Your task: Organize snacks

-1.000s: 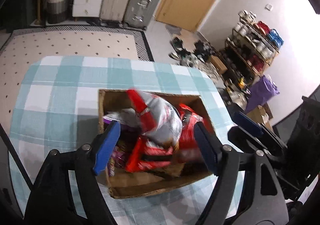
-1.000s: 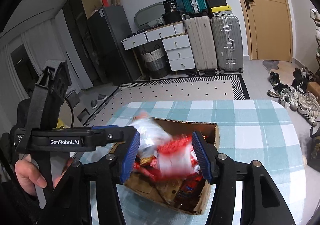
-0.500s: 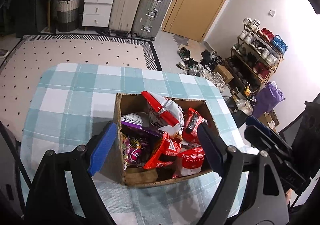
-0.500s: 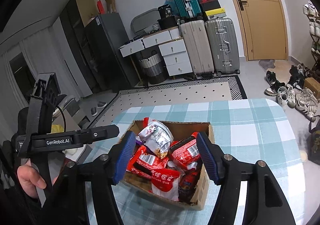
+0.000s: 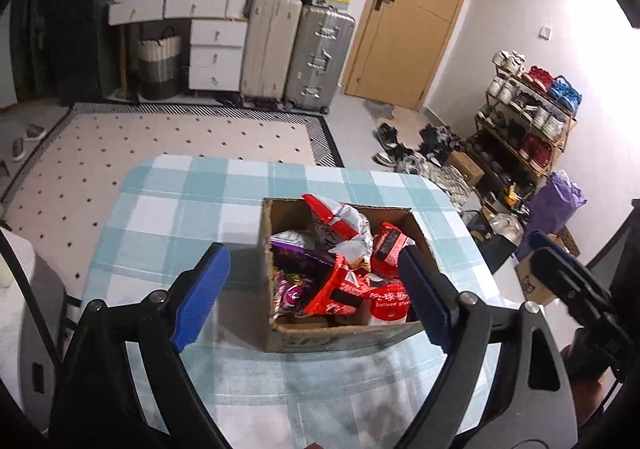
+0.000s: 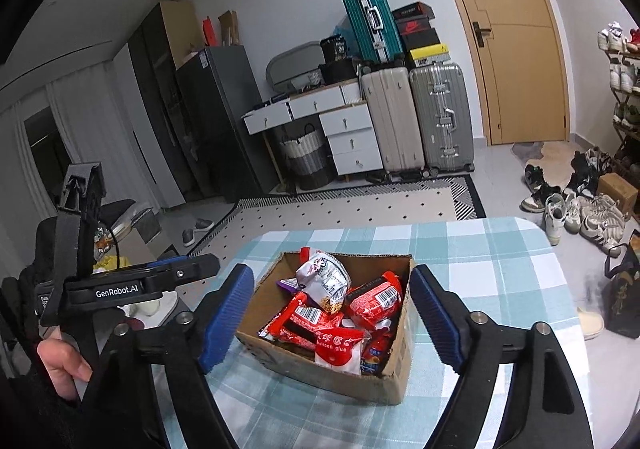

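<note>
An open cardboard box [image 5: 344, 337] [image 6: 344, 373] stands on the checked tablecloth. It holds several snack packs: red ones [image 6: 372, 299], a silver and red bag [image 5: 344, 223] [image 6: 326, 273] on top, and a purple pack [image 5: 296, 249]. My left gripper [image 5: 316, 293] is open and empty, held above and in front of the box. My right gripper [image 6: 332, 313] is open and empty, also above the box. The left gripper's body [image 6: 120, 289] shows at the left of the right wrist view.
The table [image 5: 168, 209] has a teal and white checked cloth. Beyond it are a dotted rug [image 5: 160, 137], suitcases [image 5: 296, 57], white drawers [image 5: 216, 53], a wooden door [image 5: 416, 17], and a shoe rack [image 5: 528, 117] with shoes on the floor.
Both grippers have pulled back and up from the box. The silver and red bag and red packs, blurred in motion a second ago, now lie still in the box.
</note>
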Available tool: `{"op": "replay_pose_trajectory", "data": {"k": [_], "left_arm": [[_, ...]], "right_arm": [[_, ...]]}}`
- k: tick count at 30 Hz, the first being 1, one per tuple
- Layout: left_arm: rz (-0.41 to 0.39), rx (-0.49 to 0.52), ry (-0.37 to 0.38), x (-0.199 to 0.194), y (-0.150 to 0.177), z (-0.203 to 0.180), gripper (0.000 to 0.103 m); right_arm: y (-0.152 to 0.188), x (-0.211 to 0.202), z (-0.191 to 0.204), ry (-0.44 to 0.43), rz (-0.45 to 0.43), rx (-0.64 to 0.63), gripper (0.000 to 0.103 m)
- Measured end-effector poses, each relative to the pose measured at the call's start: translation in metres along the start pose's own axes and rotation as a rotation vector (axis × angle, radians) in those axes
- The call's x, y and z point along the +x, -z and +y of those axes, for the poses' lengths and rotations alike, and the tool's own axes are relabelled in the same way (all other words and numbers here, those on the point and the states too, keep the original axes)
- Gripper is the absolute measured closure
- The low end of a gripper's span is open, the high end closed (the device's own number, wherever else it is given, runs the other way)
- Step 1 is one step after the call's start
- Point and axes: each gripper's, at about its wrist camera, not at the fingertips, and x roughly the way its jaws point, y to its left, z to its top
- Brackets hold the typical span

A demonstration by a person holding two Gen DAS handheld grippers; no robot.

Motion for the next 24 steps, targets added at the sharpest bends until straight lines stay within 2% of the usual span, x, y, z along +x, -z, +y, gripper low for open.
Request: {"op": "replay_pose_trajectory", "data": {"k": [8,10,12,17,24], "left_arm": [[-0.052,0.006,-0.018,-0.046,0.023,0.002,0.016],[-0.063,0.004,-0.021,-0.055,0.030,0.004,0.012],[-0.076,0.002,-0.034,-0.065,0.039,0.008,0.001],[-0.089,-0.005,-0.056,-0.080,0.055,0.017,0.001],[-0.155,0.018,-0.100,-0.094,0.085,0.028,0.001]], "right_arm": [[0.013,-0.046,0.009,0.017,-0.063,-0.022,0.015],[0.019,-0.056,0.011,0.026,-0.075,-0.031,0.014],[0.023,-0.068,0.012,0.024,-0.092,-0.033,0.012],[0.038,-0.092,0.018,0.032,-0.125,-0.052,0.011],[0.059,-0.123,0.023,0.067,-0.204,-0.080,0.009]]}}
